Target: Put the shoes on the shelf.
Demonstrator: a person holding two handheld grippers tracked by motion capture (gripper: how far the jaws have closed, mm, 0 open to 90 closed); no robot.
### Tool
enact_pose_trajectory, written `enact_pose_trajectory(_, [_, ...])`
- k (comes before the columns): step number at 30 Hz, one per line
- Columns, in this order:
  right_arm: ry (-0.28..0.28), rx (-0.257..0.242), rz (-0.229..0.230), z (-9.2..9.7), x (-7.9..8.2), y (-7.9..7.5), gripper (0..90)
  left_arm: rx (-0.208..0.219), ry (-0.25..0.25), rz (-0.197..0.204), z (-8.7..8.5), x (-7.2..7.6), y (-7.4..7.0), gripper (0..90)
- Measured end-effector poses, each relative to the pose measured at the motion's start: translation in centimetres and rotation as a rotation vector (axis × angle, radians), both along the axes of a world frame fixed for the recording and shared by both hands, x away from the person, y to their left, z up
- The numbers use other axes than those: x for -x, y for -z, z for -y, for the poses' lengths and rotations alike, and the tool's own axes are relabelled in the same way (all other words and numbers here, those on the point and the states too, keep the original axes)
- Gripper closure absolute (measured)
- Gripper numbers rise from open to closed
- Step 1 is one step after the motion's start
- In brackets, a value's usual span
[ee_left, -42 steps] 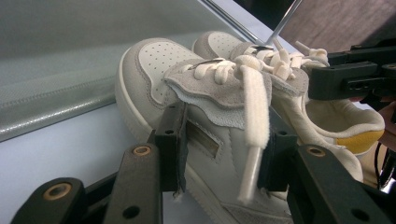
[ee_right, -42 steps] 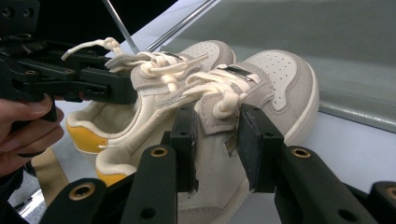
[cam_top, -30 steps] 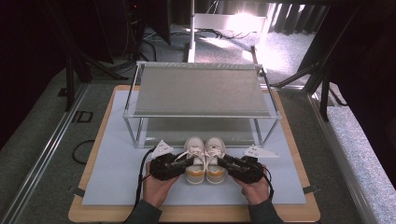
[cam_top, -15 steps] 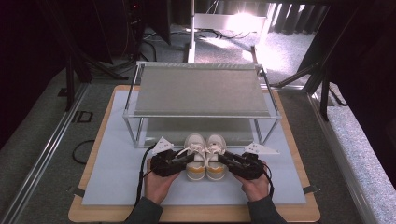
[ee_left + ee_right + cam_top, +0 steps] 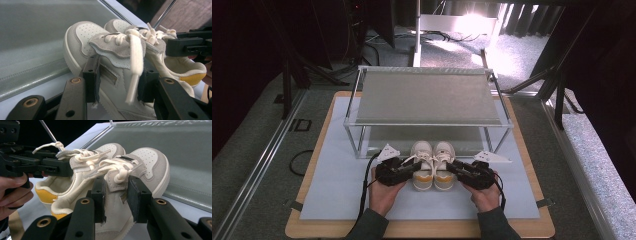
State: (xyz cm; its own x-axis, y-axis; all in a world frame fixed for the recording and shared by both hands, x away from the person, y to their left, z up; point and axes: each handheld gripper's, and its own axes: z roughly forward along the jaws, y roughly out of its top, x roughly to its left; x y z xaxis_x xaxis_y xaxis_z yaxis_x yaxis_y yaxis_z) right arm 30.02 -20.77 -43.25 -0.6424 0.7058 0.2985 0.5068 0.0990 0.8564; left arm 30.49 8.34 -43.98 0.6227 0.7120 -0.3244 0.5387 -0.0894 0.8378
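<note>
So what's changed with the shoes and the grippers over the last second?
Nothing visibly changed. The left gripper stays clamped on the left shoe, the right gripper on the right shoe, and the pair sits side by side on the mat in front of the rack.

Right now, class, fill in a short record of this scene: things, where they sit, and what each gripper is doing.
things: two shoes, a rack, a mat
left shoe: on the mat, toe toward the rack
right shoe: beside it, touching
left gripper: jaws clamped on the left shoe's side
right gripper: jaws clamped on the right shoe's side
rack: two shelves, both bare
</note>
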Motion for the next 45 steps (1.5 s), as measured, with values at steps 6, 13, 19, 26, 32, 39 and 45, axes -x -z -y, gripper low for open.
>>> enact_pose_trajectory(6, [0.002,-0.006,-0.002,0.1,-0.4,0.1,68.8,0.001,-0.005,0.001,0.0,-0.4,0.1,59.5])
enact_pose_trajectory(13, [0.005,-0.007,-0.005,0.1,-0.9,0.2,68.8,-0.007,-0.012,0.003,0.2,-0.9,0.0,59.6])
enact_pose_trajectory(19, [0.012,-0.015,-0.007,0.1,-1.3,0.3,68.8,-0.009,-0.015,0.004,0.3,-1.4,-0.1,59.6])
enact_pose_trajectory(26, [0.018,-0.021,-0.005,0.3,-1.7,0.4,68.8,-0.001,-0.023,0.003,0.5,-1.9,-0.1,59.6])
enact_pose_trajectory(32, [0.022,-0.016,-0.01,0.3,-2.2,0.7,68.8,-0.005,-0.029,0.0,0.6,-2.4,0.2,59.6])
enact_pose_trajectory(39, [0.029,-0.019,-0.017,0.3,-2.9,0.9,68.8,0.001,-0.041,-0.009,0.7,-2.9,0.5,59.6])
enact_pose_trajectory(45, [0.031,-0.028,-0.013,0.2,-3.6,0.9,68.8,0.018,-0.061,-0.01,0.6,-3.4,0.6,59.5])
